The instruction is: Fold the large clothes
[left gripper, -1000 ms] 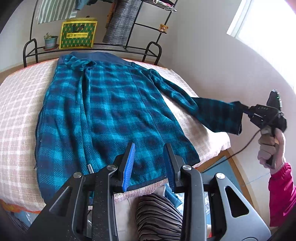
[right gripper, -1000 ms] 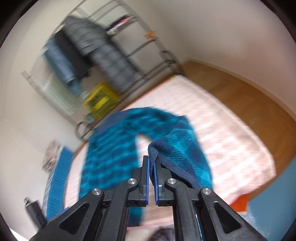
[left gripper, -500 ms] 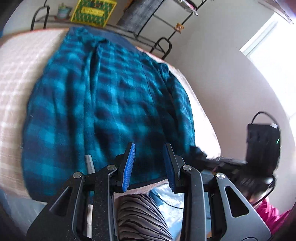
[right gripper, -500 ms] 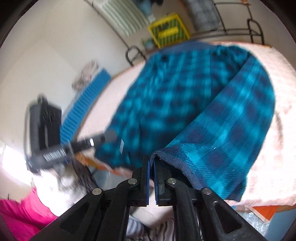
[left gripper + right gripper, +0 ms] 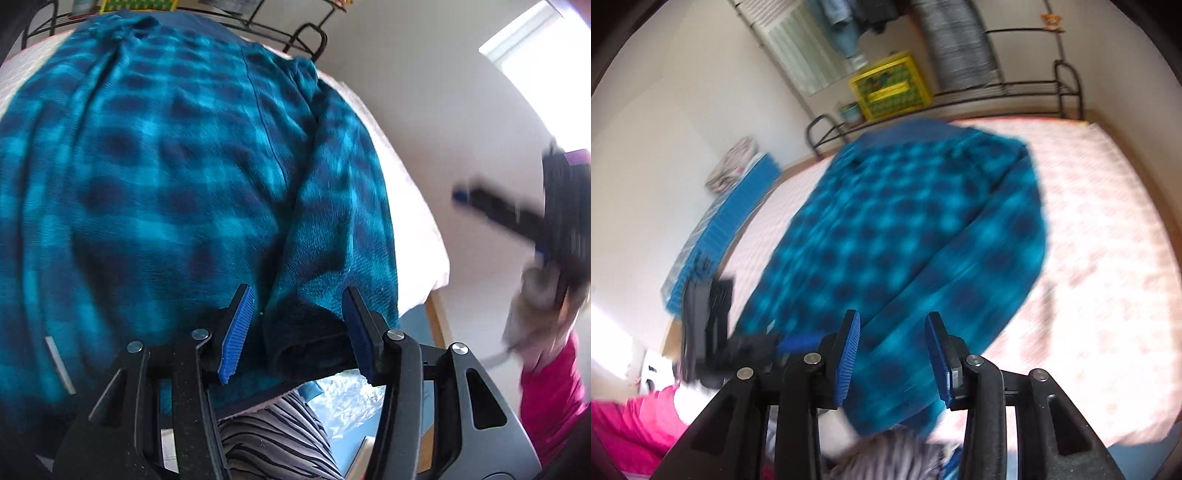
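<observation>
Teal plaid fleece robe (image 5: 155, 177) flat on bed (image 5: 1108, 229), both grippers let go.
Robe long axis runs collar at far edge (by metal rack (image 5: 1027, 88)) to hem at near edge; rt sleeve (image 5: 343, 221) folded in along rt side, cuff w/ near edge. L gripper (image 5: 295, 332) jaws opening, cuff btwn pads, not pinched. R gripper (image 5: 892, 354) jaws opening, above robe, nothing gripped.
</observation>
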Demonstrator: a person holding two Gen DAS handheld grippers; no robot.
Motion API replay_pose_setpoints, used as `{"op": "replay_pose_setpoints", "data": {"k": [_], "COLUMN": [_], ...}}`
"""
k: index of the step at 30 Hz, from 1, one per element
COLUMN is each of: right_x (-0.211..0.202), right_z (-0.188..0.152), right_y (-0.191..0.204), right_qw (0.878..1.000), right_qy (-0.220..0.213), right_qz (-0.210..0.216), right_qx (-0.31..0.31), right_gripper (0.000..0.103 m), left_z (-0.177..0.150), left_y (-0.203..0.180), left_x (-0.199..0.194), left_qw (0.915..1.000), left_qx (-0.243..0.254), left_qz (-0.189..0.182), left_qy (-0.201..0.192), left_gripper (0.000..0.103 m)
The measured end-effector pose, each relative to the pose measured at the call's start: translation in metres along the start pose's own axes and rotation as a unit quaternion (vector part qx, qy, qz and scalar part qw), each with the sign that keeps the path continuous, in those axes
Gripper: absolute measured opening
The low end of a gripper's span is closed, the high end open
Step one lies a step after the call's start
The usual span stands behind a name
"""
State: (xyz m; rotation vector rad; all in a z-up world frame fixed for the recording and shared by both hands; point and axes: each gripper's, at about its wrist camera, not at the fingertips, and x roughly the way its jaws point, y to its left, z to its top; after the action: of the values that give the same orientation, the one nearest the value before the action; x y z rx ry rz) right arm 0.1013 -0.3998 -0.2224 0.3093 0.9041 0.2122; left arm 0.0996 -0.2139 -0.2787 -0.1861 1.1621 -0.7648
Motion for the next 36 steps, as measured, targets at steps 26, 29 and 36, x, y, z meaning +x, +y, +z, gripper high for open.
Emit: {"op": "replay_pose_setpoints", "data": {"k": [26,29,36], "right_x": [0.183,0.201,0.163], "right_z": [0.214,0.215,0.236], "right_y": [-0.18,-0.185,-0.147], "right_qw": [0.984,0.982,0.983], "right_qy": [0.033,0.048,0.008], "right_qz": [-0.1,-0.101,-0.158], "right_qx": [0.141,0.151,0.097], "right_gripper": [0.04,0.011,0.003], "left_z": [0.0,0.002,0.001], "left_y": [-0.04,-0.045,-0.045], "left_x": [0.002,0.002,-0.005], "left_qw": [0.9976,0.9964,0.9955], "left_qx": [0.067,0.083,0.092], "left_qz": [0.011,0.011,-0.001], "left_qy": [-0.016,-0.015,-0.023], "left_gripper": [0.005,0.005,0.004]}}
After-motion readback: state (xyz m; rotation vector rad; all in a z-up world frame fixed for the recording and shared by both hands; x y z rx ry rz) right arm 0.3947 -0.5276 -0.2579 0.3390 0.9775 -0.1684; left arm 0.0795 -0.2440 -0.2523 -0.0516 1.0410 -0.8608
